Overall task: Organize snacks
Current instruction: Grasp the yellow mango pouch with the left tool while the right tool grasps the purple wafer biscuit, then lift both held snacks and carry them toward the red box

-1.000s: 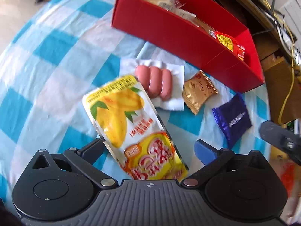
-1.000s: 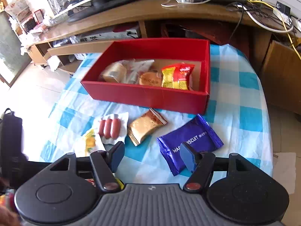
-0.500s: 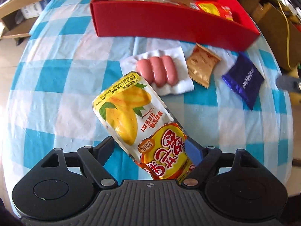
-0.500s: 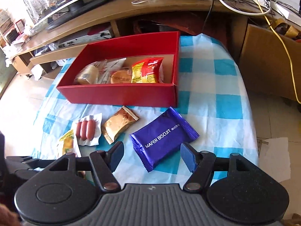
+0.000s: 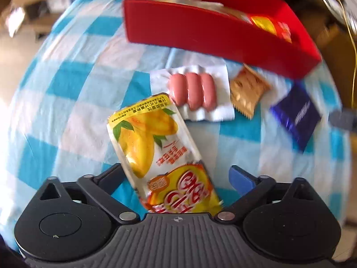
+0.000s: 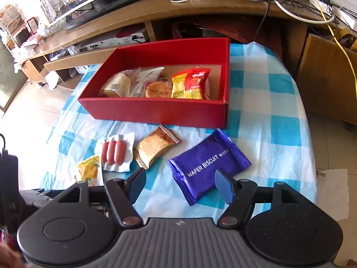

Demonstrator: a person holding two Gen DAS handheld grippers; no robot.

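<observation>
While a mango pouch (image 5: pixel 160 151), likely light, soft and slippery, is being straddled on the cloth (image 5: pixel 67 102) by the opening left gripper (image 5: pixel 176 175), untouched, its flat middle is being judged the best hold.

Strong daylight throughout, entering from upper left in the right wrist view; floor (image 6: pixel 26 111) there blown out to near white. Glare on the glossy mango pouch (image 5: pixel 156 143) and on the sausage pack (image 5: pixel 194 93). Soft short shadow under the red box (image 6: pixel 160 111) on the checked cloth (image 6: pixel 263 102). Left wrist view smeared by motion blur, worst along the box (image 5: pixel 200 31) and the purple wafer packet (image 5: pixel 296 116); centre fairly sharp. Right wrist view crisp, print on the packet (image 6: pixel 207 165) legible. Heavy fisheye bending at all edges, dark vignette in corners. Black claw bodies underexposed, detail lost.
</observation>
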